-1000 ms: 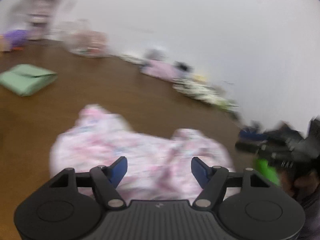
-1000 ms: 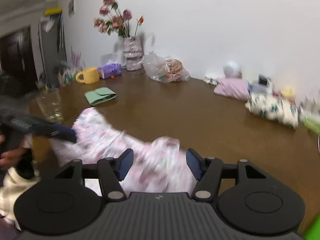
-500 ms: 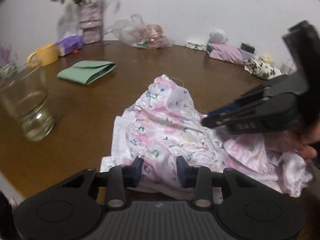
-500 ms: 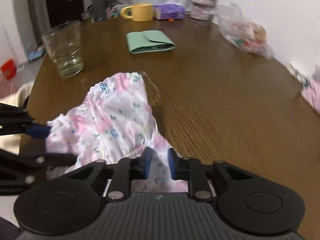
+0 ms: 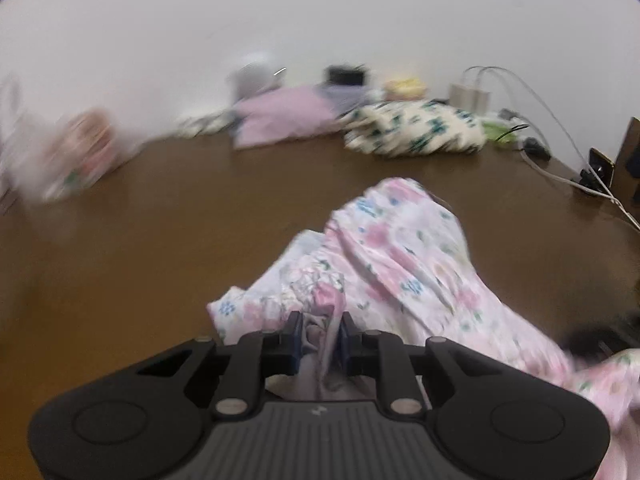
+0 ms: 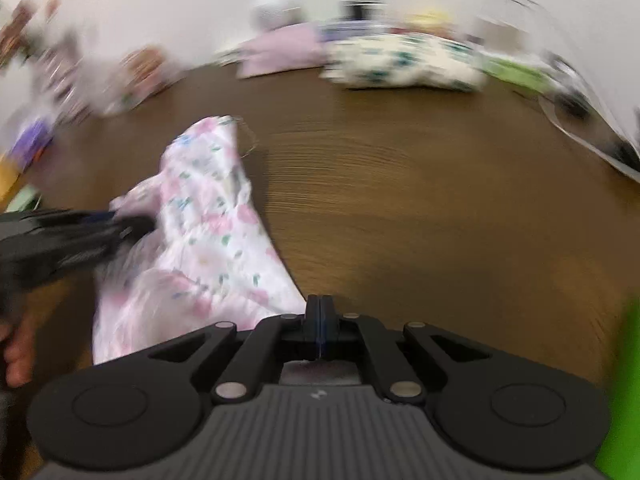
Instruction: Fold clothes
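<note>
Left gripper (image 5: 319,338) has been closing and pinches the floral garment (image 5: 400,264); right gripper (image 6: 319,330), beside the garment, jaws pressed together, hold unclear. Risk: one-sided lift bunches cloth.

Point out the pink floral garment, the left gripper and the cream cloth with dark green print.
pink floral garment (image 5: 404,256), left wrist view, on its raised middle fold.
left gripper (image 5: 320,338), left wrist view, midway between the fingertips, on pinched cloth.
cream cloth with dark green print (image 5: 416,130), left wrist view, on its top.

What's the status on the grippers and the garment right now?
Left gripper shut on floral garment. Right gripper shut at its edge. Wooden table ahead clear.
</note>
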The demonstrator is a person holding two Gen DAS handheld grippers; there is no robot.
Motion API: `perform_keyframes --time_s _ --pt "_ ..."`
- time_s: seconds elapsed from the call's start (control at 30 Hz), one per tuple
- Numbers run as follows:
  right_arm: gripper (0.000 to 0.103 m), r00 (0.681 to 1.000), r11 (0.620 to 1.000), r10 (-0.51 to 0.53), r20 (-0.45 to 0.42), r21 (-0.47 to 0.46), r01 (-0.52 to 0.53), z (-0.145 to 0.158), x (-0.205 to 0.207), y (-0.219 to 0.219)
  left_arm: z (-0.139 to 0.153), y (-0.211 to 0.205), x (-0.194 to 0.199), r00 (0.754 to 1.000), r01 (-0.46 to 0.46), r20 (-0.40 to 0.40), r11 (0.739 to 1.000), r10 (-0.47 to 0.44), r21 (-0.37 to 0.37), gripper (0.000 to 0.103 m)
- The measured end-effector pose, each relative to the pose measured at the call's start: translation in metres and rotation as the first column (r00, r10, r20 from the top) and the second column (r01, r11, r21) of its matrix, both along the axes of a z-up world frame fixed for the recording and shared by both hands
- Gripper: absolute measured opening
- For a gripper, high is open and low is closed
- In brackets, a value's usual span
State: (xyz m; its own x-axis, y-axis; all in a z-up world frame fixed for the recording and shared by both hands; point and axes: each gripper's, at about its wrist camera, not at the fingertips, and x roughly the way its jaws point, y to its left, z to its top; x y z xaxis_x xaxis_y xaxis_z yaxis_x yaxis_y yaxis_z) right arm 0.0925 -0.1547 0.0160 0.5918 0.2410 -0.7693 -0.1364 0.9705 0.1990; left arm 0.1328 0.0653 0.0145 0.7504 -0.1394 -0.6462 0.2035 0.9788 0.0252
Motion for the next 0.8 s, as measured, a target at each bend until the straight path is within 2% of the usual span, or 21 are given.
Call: perform_keyframes --time_s 0.1,0.13,0.17,0.23,0.27,0.33,0.5,0.63,0.73,0.8 --pt "0.009 0.997 0.995 -0.019 0.075 0.098 0.011 0.016 -0.029 -0.035 0.006 -0.013 0.003 1.000 0.020 -0.007 1.000 -0.020 0.008 0.020" --pt "0.022 0.994 0.994 -0.008 0.113 0.110 -0.004 0.023 -0.041 -0.043 0.013 -0.008 -0.003 1.000 0.024 -0.001 1.000 -0.024 -0.010 0.023" --pt "0.040 0.989 0.994 0.013 0.149 0.103 -0.028 0.028 -0.052 -0.049 0.019 -0.001 -0.012 1.000 0.026 0.008 0.999 -0.026 -0.032 0.028" --pt "0.049 0.975 0.994 0.059 0.212 0.082 -0.078 0.034 -0.073 -0.058 0.033 0.014 -0.036 0.999 0.020 0.027 0.996 -0.018 -0.083 0.033" --pt "0.049 0.967 0.992 0.082 0.243 0.071 -0.102 0.037 -0.083 -0.063 0.039 0.023 -0.050 0.999 0.010 0.034 0.994 -0.006 -0.113 0.037" --pt "0.049 0.962 0.984 0.134 0.239 0.082 -0.157 0.032 -0.095 -0.066 0.047 0.034 -0.078 1.000 -0.010 0.025 0.988 0.014 -0.155 0.038" --pt "0.049 0.937 0.952 0.272 0.219 0.078 -0.295 0.013 -0.118 -0.058 0.040 0.032 -0.156 0.998 0.020 -0.055 0.957 -0.037 -0.289 0.045" --pt "0.047 0.928 0.939 0.304 0.214 0.099 -0.331 0.008 -0.122 -0.053 0.029 0.008 -0.192 0.990 0.075 -0.094 0.949 -0.108 -0.308 0.047" --pt "0.024 0.938 0.944 0.289 0.192 0.104 -0.312 0.001 -0.118 -0.049 0.015 -0.006 -0.191 0.985 0.062 -0.134 0.945 -0.110 -0.320 0.046" --pt "0.017 0.942 0.948 0.287 0.174 0.091 -0.306 -0.005 -0.119 -0.044 0.007 -0.011 -0.185 0.983 0.032 -0.162 0.944 -0.090 -0.327 0.043"
